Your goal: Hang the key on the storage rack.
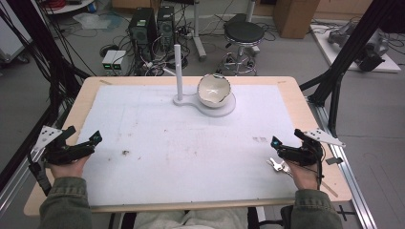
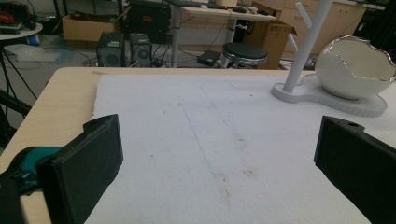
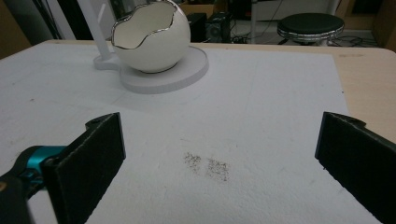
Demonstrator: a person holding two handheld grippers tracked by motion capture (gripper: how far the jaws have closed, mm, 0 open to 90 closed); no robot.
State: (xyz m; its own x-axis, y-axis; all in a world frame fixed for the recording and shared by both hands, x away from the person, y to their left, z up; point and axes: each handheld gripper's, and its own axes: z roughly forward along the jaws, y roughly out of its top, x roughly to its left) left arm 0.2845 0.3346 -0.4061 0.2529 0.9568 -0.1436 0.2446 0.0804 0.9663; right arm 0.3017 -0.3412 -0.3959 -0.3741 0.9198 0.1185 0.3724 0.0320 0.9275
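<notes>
The keys (image 1: pixel 279 165) are lying on the white mat (image 1: pixel 157 143) at the near right of the counter (image 1: pixel 83 95), just beside the right claw (image 1: pixel 276 144) and partly tucked under that hand, so a reach for them is risking a scrape of the lower jaw across the mat, which could be pushing the bunch toward the counter's edge instead of catching it. They are looking like a small flat cluster of silvery metal, thin and slippery; the high view is too coarse to tell how many there are or whether a ring is joining them. Both claws are standing spread wide with nothing between the jaws, the left claw (image 1: pixel 95 138) resting well apart at the near left. The egg-shaped bowl (image 3: pixel 152 39) is sitting on its round white base (image 3: pixel 187 70) next to the white post (image 1: pixel 178 71) at the far middle; a careless swing could be tipping it.
</notes>
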